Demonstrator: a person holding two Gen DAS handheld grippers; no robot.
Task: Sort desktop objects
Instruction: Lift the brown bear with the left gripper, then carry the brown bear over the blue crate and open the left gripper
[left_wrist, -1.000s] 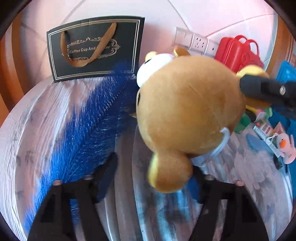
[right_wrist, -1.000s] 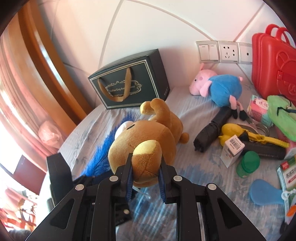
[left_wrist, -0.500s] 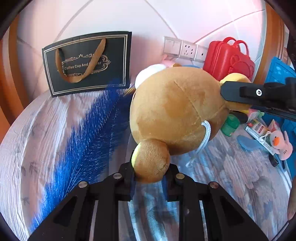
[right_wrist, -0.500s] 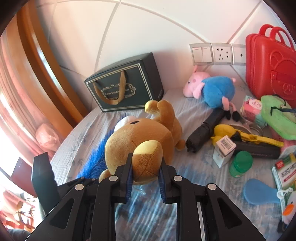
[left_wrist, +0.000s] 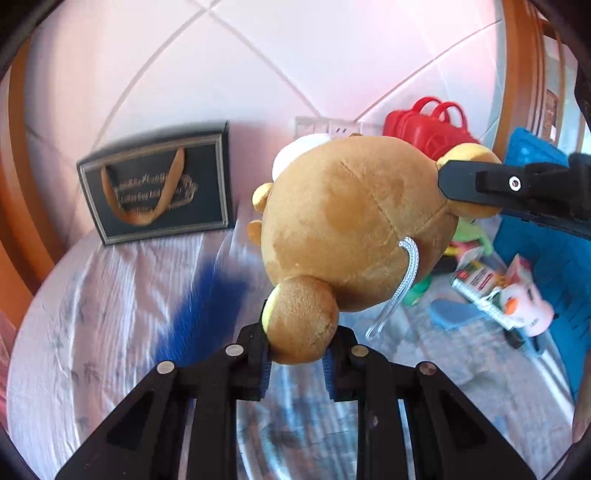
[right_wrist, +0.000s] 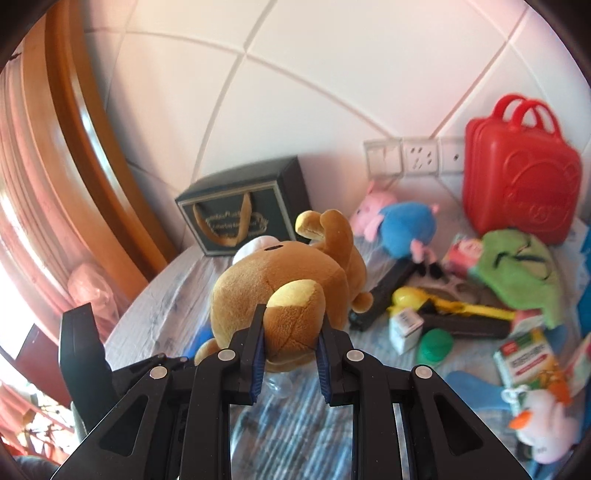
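A brown plush bear (left_wrist: 354, 225) hangs in the air between both grippers. My left gripper (left_wrist: 297, 350) is shut on one of its ears. My right gripper (right_wrist: 290, 343) is shut on the other ear, which has a yellow patch; the bear's body (right_wrist: 280, 273) stretches away from it. The right gripper's fingers (left_wrist: 491, 184) show at the right of the left wrist view, clamped on the ear. A white cord loop (left_wrist: 402, 280) dangles from the bear.
A dark gift bag (left_wrist: 155, 188) stands at the back wall beside a blue feather (left_wrist: 207, 302) on the table. A red case (right_wrist: 521, 173), pig plush (right_wrist: 395, 225), black umbrella (right_wrist: 388, 291), green cloth (right_wrist: 517, 273), boxes and a duck toy (right_wrist: 546, 421) crowd the right. A blue bin (left_wrist: 546, 236) stands far right.
My left gripper closed on the bear's ear. Both grippers have lifted the bear up off the table and the feather.
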